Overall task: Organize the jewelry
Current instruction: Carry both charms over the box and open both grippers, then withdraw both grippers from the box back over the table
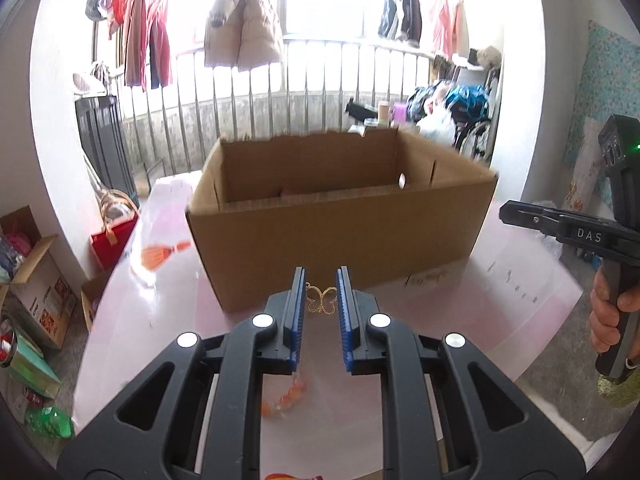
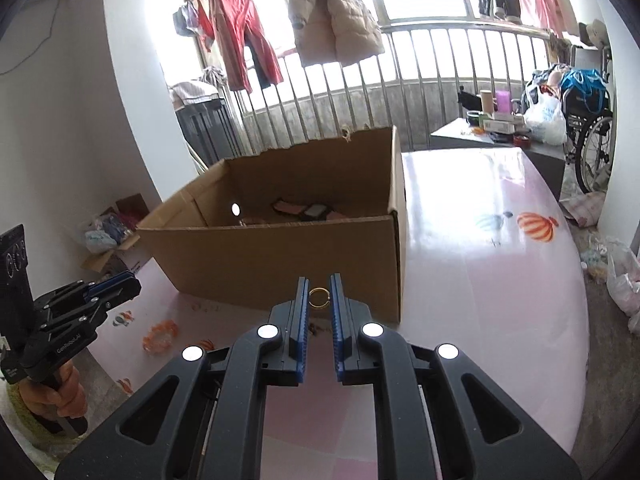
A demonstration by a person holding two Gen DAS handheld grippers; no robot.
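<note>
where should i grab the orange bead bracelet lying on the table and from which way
Take the orange bead bracelet across one side of its loop, coming straight down from above. It lies flat on the pink table, so a level approach would likely only push it. Both grippers are full now: left holds a butterfly pendant, right a ring.

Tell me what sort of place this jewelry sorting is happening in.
Probably a lived-in home, on or beside an enclosed balcony used for drying laundry. A beige padded coat and red garments hang by bright windows above a metal railing, and a wheelchair stands among household clutter.
</note>
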